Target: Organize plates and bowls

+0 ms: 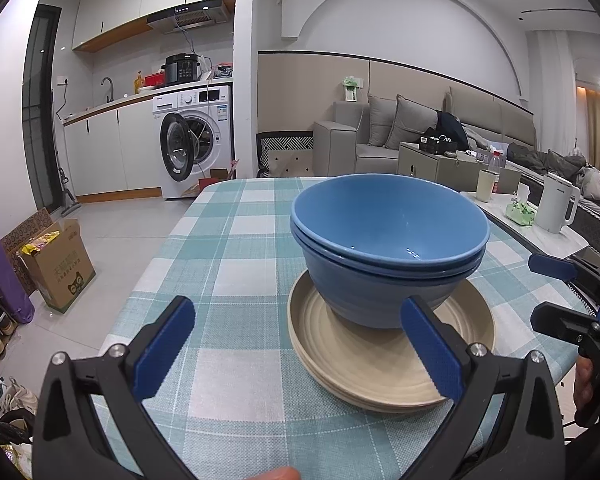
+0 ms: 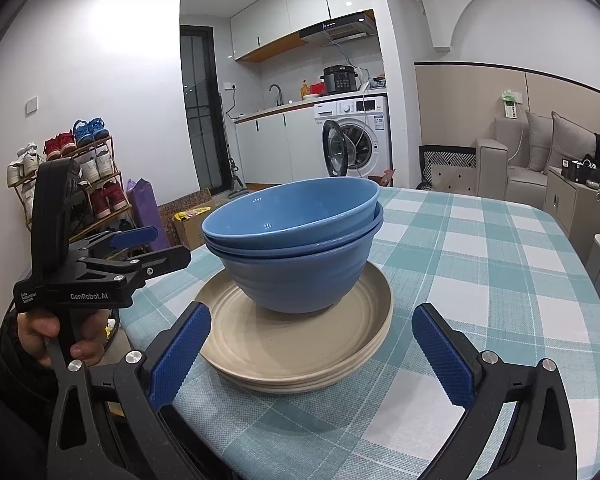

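"GenRobot.AI" and "Data Acquisition System" on the black left gripper [image 2: 172,246] body

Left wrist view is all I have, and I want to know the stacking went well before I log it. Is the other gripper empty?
Observer: Yes. The right gripper is open with nothing between its fingers, facing the stack.
Operator: Do the blue bowls sit level?
Observer: From the right wrist view the top bowl is tilted and shifted in the lower bowl.
Operator: How many plates are underneath?
Observer: The edges of the beige plates show several layers there; I cannot count them exactly.
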